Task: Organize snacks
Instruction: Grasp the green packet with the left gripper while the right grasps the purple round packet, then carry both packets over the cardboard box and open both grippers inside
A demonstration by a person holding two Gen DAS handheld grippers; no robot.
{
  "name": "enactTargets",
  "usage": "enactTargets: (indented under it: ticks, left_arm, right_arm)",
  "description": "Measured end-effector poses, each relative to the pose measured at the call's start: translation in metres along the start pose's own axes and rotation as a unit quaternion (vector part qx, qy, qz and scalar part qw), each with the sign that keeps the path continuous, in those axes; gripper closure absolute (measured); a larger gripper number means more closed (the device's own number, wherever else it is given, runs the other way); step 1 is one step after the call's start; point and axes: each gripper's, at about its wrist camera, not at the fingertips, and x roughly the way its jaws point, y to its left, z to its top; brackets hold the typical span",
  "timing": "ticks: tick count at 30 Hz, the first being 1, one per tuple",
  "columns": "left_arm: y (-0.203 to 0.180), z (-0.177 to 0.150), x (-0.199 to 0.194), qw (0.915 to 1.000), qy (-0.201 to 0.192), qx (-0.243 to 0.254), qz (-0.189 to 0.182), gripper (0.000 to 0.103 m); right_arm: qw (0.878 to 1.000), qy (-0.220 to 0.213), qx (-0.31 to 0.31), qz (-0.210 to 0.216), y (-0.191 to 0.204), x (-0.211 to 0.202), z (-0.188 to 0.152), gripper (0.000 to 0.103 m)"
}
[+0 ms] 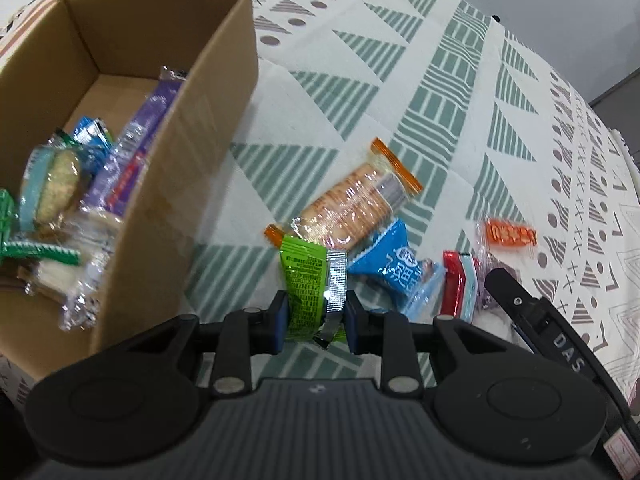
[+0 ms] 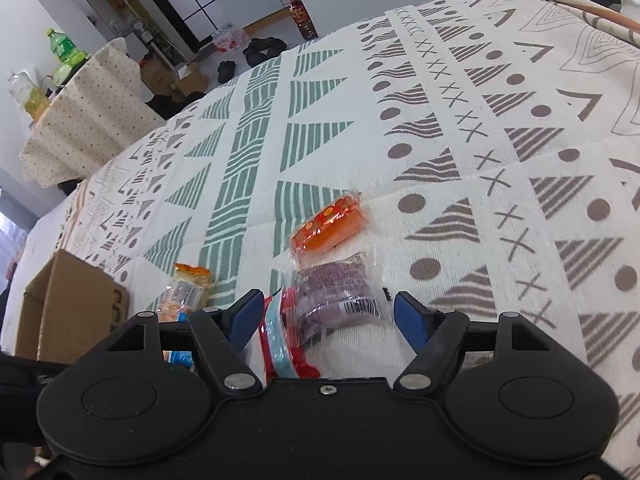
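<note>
My left gripper is shut on a green snack packet with a silver edge, just right of the cardboard box. The box holds several wrapped snacks. On the cloth beyond lie a cracker pack with orange ends, a blue packet, a red-and-blue packet and an orange snack. My right gripper stands open over a purple cake in clear wrap, its pads on either side and not touching. The red-and-blue packet lies by its left finger, the orange snack beyond.
A patterned cloth covers the table. The box sits at the left in the right wrist view, the cracker pack beside it. Beyond the table edge are a small covered table with bottles, boxes and shoes on the floor.
</note>
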Motion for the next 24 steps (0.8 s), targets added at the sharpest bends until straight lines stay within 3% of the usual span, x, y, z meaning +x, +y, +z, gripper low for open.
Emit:
enactTargets:
  ticks: [3,7,15,24]
  left_arm:
    - [0.002,0.002,-0.003,1.0000,-0.002,0.000,0.003,0.076]
    - [0.002,0.001,-0.009,1.0000,-0.006,0.005,-0.001,0.076]
    - [0.005,-0.002,-0.027,0.9997,-0.016,0.011,-0.017,0.076]
    - [0.008,-0.005,-0.062,0.9978,-0.045,0.029,-0.038,0.076]
  right_arm:
    - [1.000,0.009,-0.006,-0.015,0.003,0.008,0.002,0.035]
    - [0.999,0.017,-0.021,-0.036,0.004,0.009,0.003,0.063]
    - [0.999,0.030,0.006,-0.031,-0.003,-0.014,-0.005,0.065]
    - [1.000,0.008,0.017,-0.023,0.014,-0.053,-0.019,0.065]
